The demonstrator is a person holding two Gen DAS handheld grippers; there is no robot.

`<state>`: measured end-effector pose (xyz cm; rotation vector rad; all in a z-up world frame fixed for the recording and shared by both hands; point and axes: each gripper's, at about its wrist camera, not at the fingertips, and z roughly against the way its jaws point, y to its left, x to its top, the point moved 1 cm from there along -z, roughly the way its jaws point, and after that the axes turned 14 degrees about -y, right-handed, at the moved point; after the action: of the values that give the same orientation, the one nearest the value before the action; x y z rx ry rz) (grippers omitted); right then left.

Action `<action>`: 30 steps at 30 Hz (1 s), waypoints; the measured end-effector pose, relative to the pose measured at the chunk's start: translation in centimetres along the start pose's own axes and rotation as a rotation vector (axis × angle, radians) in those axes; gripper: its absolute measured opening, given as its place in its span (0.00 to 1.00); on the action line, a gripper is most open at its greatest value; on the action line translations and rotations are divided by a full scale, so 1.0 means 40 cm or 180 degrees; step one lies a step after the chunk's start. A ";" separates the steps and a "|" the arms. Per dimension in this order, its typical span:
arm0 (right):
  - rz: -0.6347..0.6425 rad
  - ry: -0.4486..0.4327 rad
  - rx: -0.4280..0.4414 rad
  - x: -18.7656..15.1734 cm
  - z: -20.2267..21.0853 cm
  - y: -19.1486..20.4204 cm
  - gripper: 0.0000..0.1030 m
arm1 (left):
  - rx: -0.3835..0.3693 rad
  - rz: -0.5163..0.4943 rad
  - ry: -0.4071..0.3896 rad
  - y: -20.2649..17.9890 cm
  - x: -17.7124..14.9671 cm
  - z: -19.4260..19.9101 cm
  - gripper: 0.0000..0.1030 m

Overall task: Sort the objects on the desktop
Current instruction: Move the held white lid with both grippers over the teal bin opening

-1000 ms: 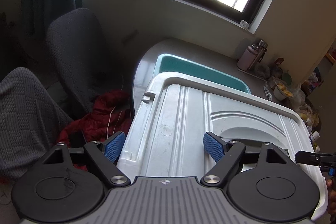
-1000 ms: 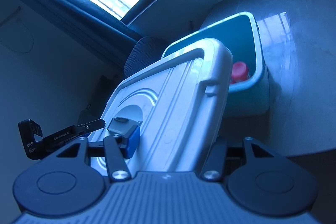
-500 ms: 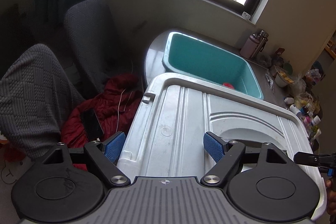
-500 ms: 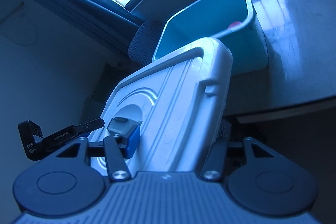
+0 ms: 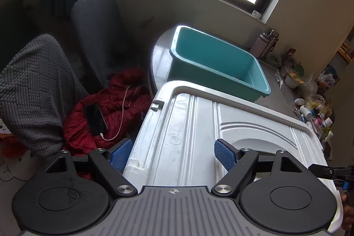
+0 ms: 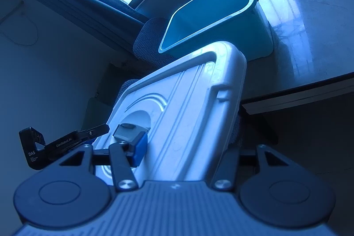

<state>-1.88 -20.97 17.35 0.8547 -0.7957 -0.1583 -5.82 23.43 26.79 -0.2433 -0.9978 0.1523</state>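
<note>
A white plastic lid [image 5: 188, 125] is held in the air between both grippers, in front of an open teal bin [image 5: 210, 54] that stands on the grey table [image 5: 159, 63]. My left gripper [image 5: 171, 156] is shut on the lid's near left corner: one blue pad presses the side edge, the other lies on the top face. My right gripper [image 6: 185, 147] is shut on the lid [image 6: 188, 92] too, one pad on its top and the other finger hidden beneath. The bin [image 6: 254, 37] shows nothing inside from here.
Two grey chairs [image 5: 95, 25] stand left of the table, with a red jacket [image 5: 115, 107] and a phone on a cable [image 5: 95, 118] on one seat. A thermos [image 5: 265, 43] and a clutter of small bottles and bags [image 5: 314, 107] fill the table's right side.
Both grippers have drawn the lid back and slightly down, away from the bin. The bin now lies fully uncovered and farther off; the red thing seen in it earlier is out of sight.
</note>
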 end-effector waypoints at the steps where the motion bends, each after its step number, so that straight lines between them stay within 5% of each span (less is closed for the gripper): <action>1: -0.0010 -0.0011 0.0006 -0.002 0.005 -0.001 0.52 | -0.0007 -0.0010 -0.0018 -0.002 0.000 0.005 0.80; 30: -0.0169 -0.0208 -0.0086 -0.121 0.169 -0.006 0.52 | -0.0202 -0.0123 0.0047 -0.053 -0.069 0.126 0.80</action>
<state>-9.88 -23.22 17.12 0.8490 -0.8306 -0.2443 -11.52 21.41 27.72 -0.2825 -0.9929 0.0835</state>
